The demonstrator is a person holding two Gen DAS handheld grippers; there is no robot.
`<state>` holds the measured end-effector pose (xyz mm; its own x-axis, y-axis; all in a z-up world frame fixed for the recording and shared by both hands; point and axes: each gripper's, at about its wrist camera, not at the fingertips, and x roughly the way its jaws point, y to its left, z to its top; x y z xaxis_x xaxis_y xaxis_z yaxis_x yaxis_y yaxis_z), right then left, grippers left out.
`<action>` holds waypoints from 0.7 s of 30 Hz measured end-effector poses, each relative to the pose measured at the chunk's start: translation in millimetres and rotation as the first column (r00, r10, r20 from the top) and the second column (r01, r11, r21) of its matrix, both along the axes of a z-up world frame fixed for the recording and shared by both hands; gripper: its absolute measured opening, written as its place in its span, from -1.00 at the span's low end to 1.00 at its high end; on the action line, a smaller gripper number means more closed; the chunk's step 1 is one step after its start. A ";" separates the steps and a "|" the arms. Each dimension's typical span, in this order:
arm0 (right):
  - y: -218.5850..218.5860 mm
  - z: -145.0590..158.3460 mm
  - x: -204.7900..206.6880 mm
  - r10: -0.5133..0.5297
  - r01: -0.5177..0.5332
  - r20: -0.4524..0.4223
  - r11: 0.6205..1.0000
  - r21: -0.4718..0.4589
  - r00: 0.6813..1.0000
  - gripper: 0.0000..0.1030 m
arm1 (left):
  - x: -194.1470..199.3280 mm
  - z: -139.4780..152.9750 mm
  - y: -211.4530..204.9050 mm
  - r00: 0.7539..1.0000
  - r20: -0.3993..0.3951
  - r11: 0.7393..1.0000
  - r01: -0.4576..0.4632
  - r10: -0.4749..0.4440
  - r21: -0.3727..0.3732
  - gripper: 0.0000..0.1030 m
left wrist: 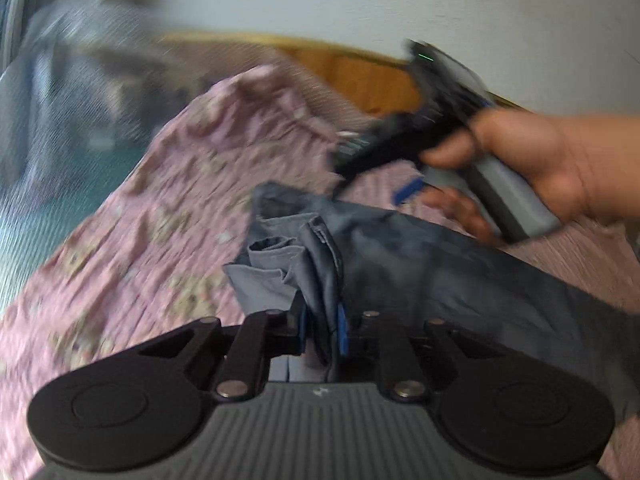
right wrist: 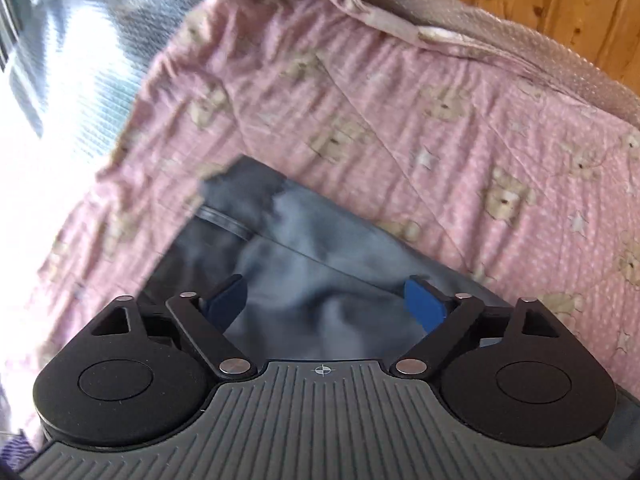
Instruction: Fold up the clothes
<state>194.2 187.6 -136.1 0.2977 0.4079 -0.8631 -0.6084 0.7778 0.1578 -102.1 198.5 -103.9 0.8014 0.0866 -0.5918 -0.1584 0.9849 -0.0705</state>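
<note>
Bunched grey garment (left wrist: 320, 280) (left fingers (left wrist: 298, 322) clamped)

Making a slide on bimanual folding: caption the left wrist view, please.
Left gripper pinches a bunched grey garment over the pink bedsheet; right gripper hovers nearby.

A pink bedsheet (right wrist: 440, 128) printed with small teddy bears and white stars covers the bed, wrinkled toward its far edge. Behind it stands a wooden headboard (right wrist: 540, 4) of knotty orange-brown boards. A pale wall (left wrist: 400, 0) rises above the headboard.
</note>
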 end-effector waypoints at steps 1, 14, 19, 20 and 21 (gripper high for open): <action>13.6 4.2 -4.4 0.047 -0.047 -0.006 0.999 -0.019 0.999 0.85 | 2.0 0.9 -13.6 0.999 0.007 0.998 0.052 -0.052 0.035 -0.74; 29.8 -16.7 -45.6 0.220 -0.208 0.041 0.959 -0.195 0.975 -0.90 | 4.3 -15.0 -75.5 0.919 -0.030 0.905 0.393 -0.393 0.164 -0.75; -136.2 -23.6 -33.3 -0.147 0.154 -0.087 0.985 0.081 0.985 -0.90 | -9.5 -8.3 -98.8 0.805 -0.026 0.793 0.588 -0.592 0.158 -0.75; -164.3 -33.4 -34.0 -0.205 0.219 -0.125 0.970 0.109 0.971 -0.89 | -9.5 -12.4 -104.5 0.783 -0.045 0.771 0.619 -0.620 0.150 -0.75; -174.0 -38.1 -34.9 -0.227 0.244 -0.133 0.961 0.130 0.965 -0.89 | -8.6 -18.1 -110.0 0.764 -0.067 0.751 0.644 -0.642 0.142 -0.74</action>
